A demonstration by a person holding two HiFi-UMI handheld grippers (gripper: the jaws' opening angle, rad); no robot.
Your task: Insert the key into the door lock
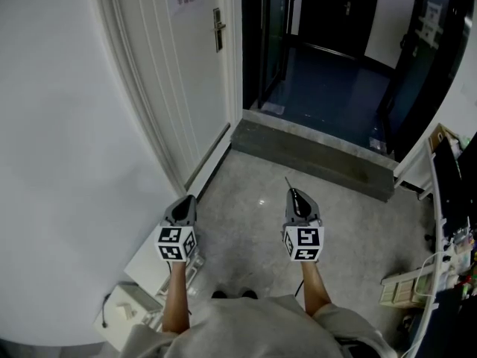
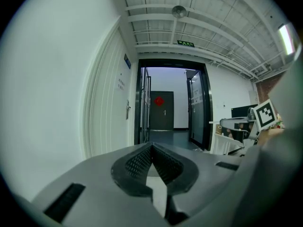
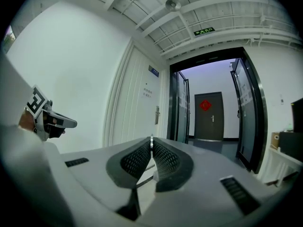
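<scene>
A person stands on a grey floor and holds out both arms. The left hand-held gripper is low down, near the white wall. Its jaws are pressed together at the tips and there is nothing between them.

The right hand-held gripper is beside it, a little apart. Its jaws are pressed tight on a thin metal key. The key sticks out past the jaw tips and points forward, a bit to the left. In the right gripper view only the thin edge of the key shows, right at the top where the two jaws meet.

The white door is ahead and to the left, and it looks closed. The lock sits high on the door's right side, with a small handle on it. The keyhole is too small to see. The key is well apart from the lock, and both grippers are far back from the door.

Next to the white door there is a grey step. Past it, a dark hall opens. At the far end of the hall stands a dark door with a red sign on it
</scene>
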